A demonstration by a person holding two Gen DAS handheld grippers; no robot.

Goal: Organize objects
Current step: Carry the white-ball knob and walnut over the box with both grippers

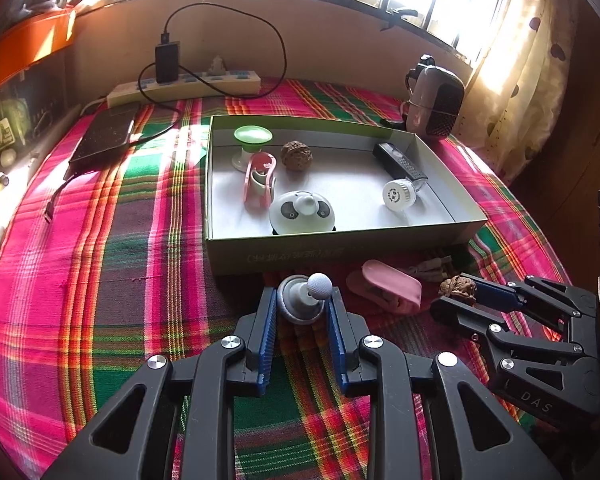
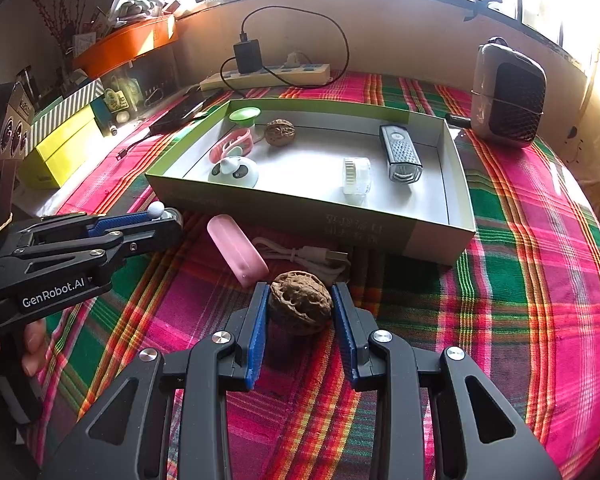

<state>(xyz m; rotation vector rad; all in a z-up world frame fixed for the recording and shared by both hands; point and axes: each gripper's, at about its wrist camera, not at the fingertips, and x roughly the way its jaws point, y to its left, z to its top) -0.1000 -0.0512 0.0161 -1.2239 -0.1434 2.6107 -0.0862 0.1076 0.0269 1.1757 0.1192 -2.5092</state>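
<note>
Left gripper (image 1: 302, 306): you are holding its pads against a grey knob (image 1: 300, 300) with a white ball tip; it is clenched on that knob, down at the cloth (image 1: 100, 280).
Right gripper (image 2: 300, 306): you are clamping a walnut (image 2: 300, 302) between both blue pads, low over the cloth.
Box (image 2: 440, 236): it is lying straight ahead of both grippers, its near wall just beyond the fingertips, long axis running left to right.
Nearer hand: you are keeping the left one closer to the box's left end, where a panda toy (image 1: 302, 212) and pink clip (image 1: 260, 180) are sitting; the right is facing the emptier middle.
Loose items: a pink case (image 2: 236, 250) and white cable (image 2: 304, 258) are waiting between the grippers and the box.
</note>
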